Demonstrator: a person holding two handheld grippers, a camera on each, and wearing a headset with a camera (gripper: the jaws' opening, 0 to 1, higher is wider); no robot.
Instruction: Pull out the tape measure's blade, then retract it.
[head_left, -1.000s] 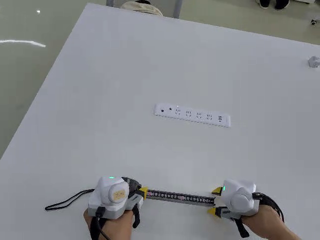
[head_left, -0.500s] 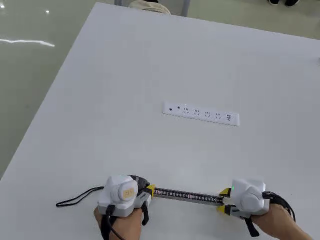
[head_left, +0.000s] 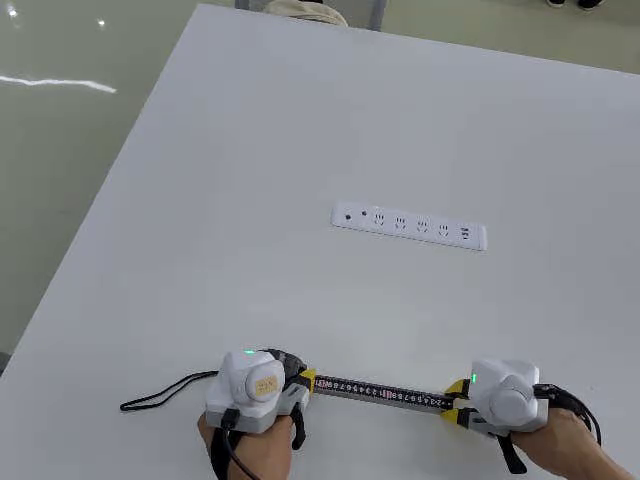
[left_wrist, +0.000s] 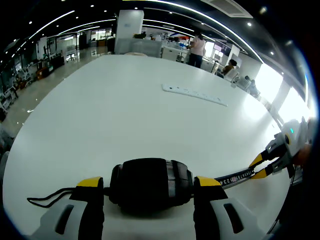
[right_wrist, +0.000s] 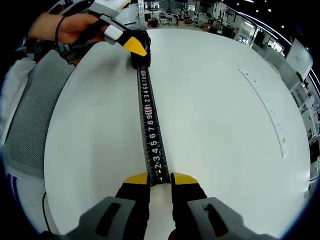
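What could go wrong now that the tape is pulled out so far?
1. The right gripper pinches just the tip of the blade. If it slips, the blade could whip back into the tape measure case.
2. The left gripper clamps that rounded case, so it might twist loose.
3. The black wrist strap lies loose nearby and could snag.

The grey metal blade (right_wrist: 149, 120) of the black tape measure (left_wrist: 150, 182) carries black digits 2 to 9, starting beside the right tool (right_wrist: 160, 178), then a red mark and more small digits. In the left gripper view it shows 2 and 3.
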